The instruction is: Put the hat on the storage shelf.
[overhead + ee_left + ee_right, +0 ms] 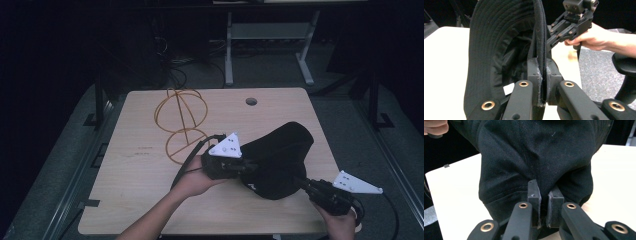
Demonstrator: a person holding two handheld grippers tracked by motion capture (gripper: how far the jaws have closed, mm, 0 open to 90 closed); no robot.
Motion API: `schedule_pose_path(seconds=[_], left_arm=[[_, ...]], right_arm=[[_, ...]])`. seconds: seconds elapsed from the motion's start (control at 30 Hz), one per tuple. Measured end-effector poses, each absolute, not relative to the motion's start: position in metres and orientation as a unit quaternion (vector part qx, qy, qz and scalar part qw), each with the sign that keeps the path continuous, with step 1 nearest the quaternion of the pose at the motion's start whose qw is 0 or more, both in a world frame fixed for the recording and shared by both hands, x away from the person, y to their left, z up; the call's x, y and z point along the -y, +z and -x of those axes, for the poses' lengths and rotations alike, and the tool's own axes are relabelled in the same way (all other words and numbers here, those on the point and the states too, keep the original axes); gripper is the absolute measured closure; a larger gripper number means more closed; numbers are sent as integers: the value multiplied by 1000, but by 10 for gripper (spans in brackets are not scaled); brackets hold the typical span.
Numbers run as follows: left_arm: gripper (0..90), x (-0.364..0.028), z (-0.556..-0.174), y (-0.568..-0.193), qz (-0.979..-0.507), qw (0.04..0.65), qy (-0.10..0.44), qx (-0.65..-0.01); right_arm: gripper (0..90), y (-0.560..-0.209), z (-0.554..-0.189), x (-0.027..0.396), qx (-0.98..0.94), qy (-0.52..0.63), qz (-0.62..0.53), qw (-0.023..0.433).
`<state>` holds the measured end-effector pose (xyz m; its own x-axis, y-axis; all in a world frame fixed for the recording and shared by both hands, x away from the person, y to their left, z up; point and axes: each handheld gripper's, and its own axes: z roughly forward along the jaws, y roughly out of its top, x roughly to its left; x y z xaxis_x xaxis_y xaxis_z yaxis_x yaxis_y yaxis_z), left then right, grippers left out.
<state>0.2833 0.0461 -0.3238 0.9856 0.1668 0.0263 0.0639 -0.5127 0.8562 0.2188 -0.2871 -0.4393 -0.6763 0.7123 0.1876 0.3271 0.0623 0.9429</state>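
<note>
a: where is the black hat (280,160) seen?

b: in the high view it is held just right of centre in the frame, above the pale wooden table (150,195), between the two tools. its brim is turned toward the left gripper (248,166).

a: state of that tool?

b: clenched on the hat. in the left gripper view the stitched brim edge (539,45) is pinched between the two black jaws at lower centre, standing upright, with the hat's hollow inside opened toward the left of the frame.

a: and the right gripper (303,183)?

b: also clamped on cloth. in the right gripper view a fold of the hat's crown (536,157) is caught between the jaws at lower centre, and the fabric is bunched above them. no earlier frame is offered, so nothing on jaw travel is noted.

a: anything else recorded?

b: a wire stand (181,124) of orange hoops is seen on the table at upper left of centre, apart from the hat. the right hand (594,37) is seen at upper right of the left gripper view, wrapped round its tool.
</note>
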Motion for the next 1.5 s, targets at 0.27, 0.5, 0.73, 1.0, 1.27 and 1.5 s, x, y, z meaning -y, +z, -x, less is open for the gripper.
schedule_pose_path(seconds=[0.27, 0.5, 0.73, 1.0, 1.27, 1.5], left_arm=[[796, -57, -282, -320, -868, 487, 65, -74], [718, -66, -280, -318, -868, 485, 76, -79], [676, -77, -278, -317, -867, 483, 82, -86], [650, -90, -275, -318, -866, 484, 86, -95], [643, -107, -272, -322, -860, 492, 85, -105], [639, -122, -272, -332, -859, 492, 82, -116]], right_arm=[[842, -425, -218, 287, -707, 585, -355, 178], [843, -411, -218, 289, -704, 589, -349, 188], [844, -400, -220, 288, -700, 594, -347, 193], [844, -383, -222, 289, -694, 602, -343, 194], [844, -370, -226, 290, -689, 605, -352, 188], [844, -357, -232, 288, -693, 600, -358, 176]])
